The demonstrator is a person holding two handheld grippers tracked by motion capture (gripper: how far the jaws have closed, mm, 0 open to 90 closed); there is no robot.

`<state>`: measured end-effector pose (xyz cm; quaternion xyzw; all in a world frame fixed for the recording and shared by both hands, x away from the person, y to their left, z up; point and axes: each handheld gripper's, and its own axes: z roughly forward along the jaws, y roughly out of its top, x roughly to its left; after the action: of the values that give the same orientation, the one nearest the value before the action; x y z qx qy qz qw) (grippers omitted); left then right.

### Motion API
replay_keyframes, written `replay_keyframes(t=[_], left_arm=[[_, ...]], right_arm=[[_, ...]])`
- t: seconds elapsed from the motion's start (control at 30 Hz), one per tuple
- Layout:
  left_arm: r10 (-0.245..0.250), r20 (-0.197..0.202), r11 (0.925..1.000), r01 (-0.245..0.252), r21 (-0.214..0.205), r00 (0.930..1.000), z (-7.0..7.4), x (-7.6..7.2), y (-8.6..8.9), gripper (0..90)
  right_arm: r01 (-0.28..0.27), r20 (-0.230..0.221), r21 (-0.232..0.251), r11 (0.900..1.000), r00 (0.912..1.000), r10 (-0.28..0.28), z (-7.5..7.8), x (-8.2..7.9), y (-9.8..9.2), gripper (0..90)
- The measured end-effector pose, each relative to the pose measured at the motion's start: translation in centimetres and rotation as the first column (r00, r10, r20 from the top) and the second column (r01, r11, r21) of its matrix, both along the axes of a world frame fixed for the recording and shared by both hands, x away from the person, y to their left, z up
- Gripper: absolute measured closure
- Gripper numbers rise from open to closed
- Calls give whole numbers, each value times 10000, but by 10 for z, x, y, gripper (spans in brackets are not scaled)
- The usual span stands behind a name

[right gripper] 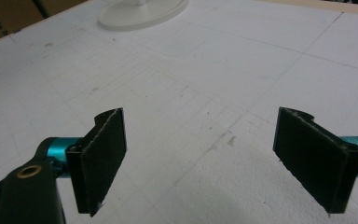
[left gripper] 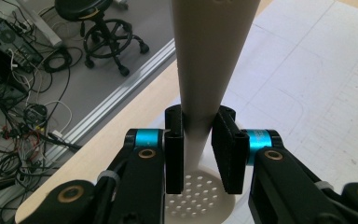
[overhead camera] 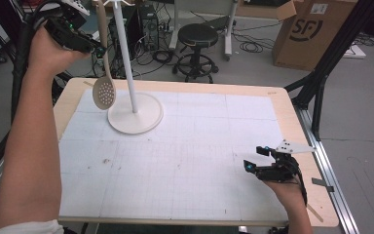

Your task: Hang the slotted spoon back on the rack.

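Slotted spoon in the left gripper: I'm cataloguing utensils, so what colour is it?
Beige, the slotted spoon shows best in the high view.

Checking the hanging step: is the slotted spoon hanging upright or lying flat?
Upright. The slotted spoon hangs bowl-down above the table, beside the stand, its handle clamped in the left gripper.

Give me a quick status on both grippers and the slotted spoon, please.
Left gripper shut on slotted spoon handle, held beside the stand. Right gripper open, low over the table. Nothing in the way.
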<state>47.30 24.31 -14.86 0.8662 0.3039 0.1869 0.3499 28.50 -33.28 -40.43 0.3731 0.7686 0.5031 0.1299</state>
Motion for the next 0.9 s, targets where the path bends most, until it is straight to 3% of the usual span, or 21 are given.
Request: replay_keyframes(t=[0.2,0.3,0.43,0.47,0.53,0.7,0.83,0.9], left_arm=[[191,-25,9998,-192,-30,9998,-5,2,0,739],[538,215,9985,-535,-151,9983,-8,-1,1,586],[699,-26,9975,-699,88,9976,-14,-6,4,524],[752,79,9971,-753,87,9971,-18,-13,6,505],[644,133,9959,-634,-651,9978,-20,-21,12,490],[567,109,9957,-558,-744,9983,-26,-38,17,451],[247,561,9980,-213,-601,9981,-27,-55,11,391],[65,603,9984,-32,-561,9982,-29,-63,7,370]], right_arm=[[0,-12,-68,10000,10000,0,0,0,0,162],[-27,25,-49,10000,10000,27,1,0,2,162],[-126,53,-83,9999,9999,127,2,0,5,162],[-165,62,-90,9998,9998,165,3,-1,6,162],[-195,125,-97,9998,9997,197,4,-1,7,162],[-200,247,-94,9998,9995,202,8,-5,9,162],[-248,283,-91,9997,9993,251,11,-7,11,162],[-324,383,-87,9994,9987,328,13,-7,12,162]])
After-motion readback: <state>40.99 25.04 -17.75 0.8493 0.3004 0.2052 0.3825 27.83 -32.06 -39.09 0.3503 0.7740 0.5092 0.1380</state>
